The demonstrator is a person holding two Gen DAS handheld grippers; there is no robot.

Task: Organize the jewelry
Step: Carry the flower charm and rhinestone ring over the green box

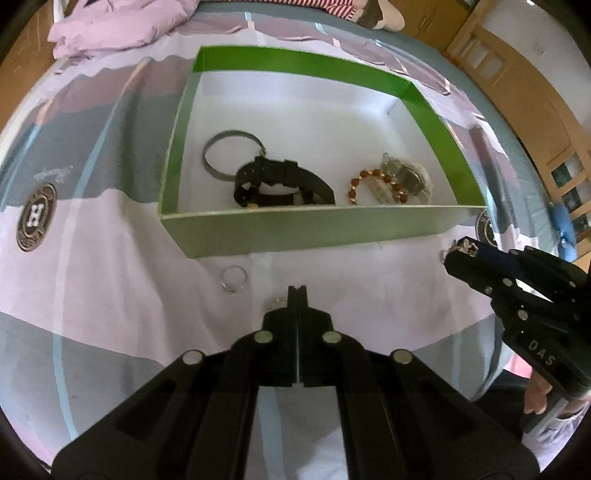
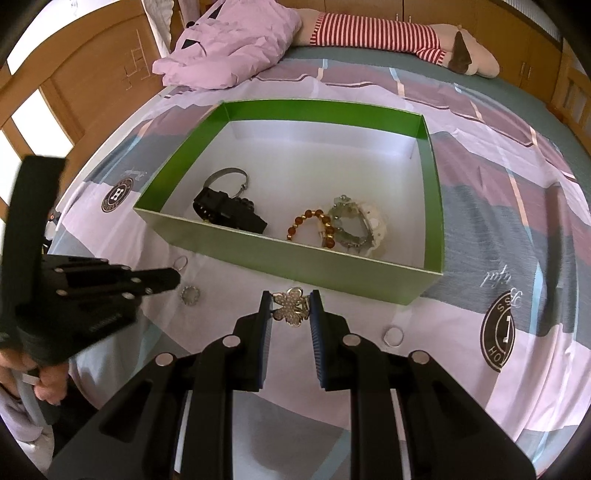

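Note:
A green box point(image 1: 295, 230) point(image 2: 295, 258) lies on the bed. Inside are a silver bangle point(image 1: 227, 155) point(image 2: 227, 175), a black watch point(image 1: 284, 182) point(image 2: 229, 212), an amber bead bracelet point(image 1: 373, 184) point(image 2: 314, 225) and a pale stone bracelet point(image 1: 406, 177) point(image 2: 360, 229). My right gripper point(image 2: 290, 308) point(image 1: 461, 249) is shut on a silver butterfly ring point(image 2: 290, 306), held in front of the box's near wall. My left gripper point(image 1: 297, 293) point(image 2: 173, 278) is shut and empty, over a small sparkly ring point(image 1: 275, 303) point(image 2: 190, 295). A plain ring point(image 1: 232, 278) point(image 2: 180, 263) lies left of it.
Another plain ring point(image 2: 392, 336) lies on the sheet right of my right gripper. A crumpled pink blanket point(image 2: 229, 40) and a striped plush toy point(image 2: 388, 33) lie at the bed's far end. Wooden wardrobes point(image 1: 517, 74) stand beside the bed.

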